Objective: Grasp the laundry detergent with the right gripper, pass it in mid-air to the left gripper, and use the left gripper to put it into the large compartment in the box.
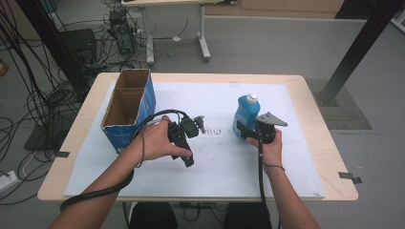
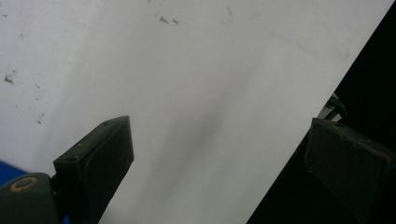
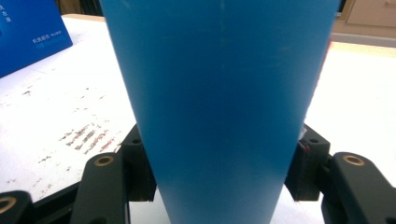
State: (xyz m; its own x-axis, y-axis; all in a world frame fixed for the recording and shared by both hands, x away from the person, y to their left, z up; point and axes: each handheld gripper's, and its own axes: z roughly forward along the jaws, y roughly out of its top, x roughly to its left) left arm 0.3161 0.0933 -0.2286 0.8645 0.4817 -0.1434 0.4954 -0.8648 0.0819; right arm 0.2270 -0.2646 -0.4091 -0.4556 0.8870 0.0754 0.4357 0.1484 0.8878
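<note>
We have the blue bottle (image 1: 245,114) standing upright on the white sheet (image 1: 224,162) that covers the counter (image 1: 315,95), right of the middle, well apart from the open cardboard box (image 1: 128,107) at the left; its white cap (image 1: 252,98) is on. The right gripper (image 1: 244,131) comes at it level from our side, and in the right gripper view the bottle's body (image 3: 219,107) stands between the two black pads (image 3: 306,168), which press on its flanks low down; so this gripper pinches the bottle near its base. The left gripper (image 1: 199,123) lies low over the sheet near the middle, its jaws spread wide with nothing between them, as the left gripper view shows with bare sheet (image 2: 187,93) between the pads (image 2: 100,158).

We judge the bottle a smooth moulded plastic one, stiff enough to bear a firm squeeze yet likely to dent a little; its wall looks glossy, so it may slip if gripped lightly; how full it is we cannot tell, so we would treat it as fairly heavy. The body widens upward, which means a low grip leaves most of the weight above the pads, and it may tip when lifted; a hold nearer mid-height, across the narrower faces, would seem steadier to us.
</note>
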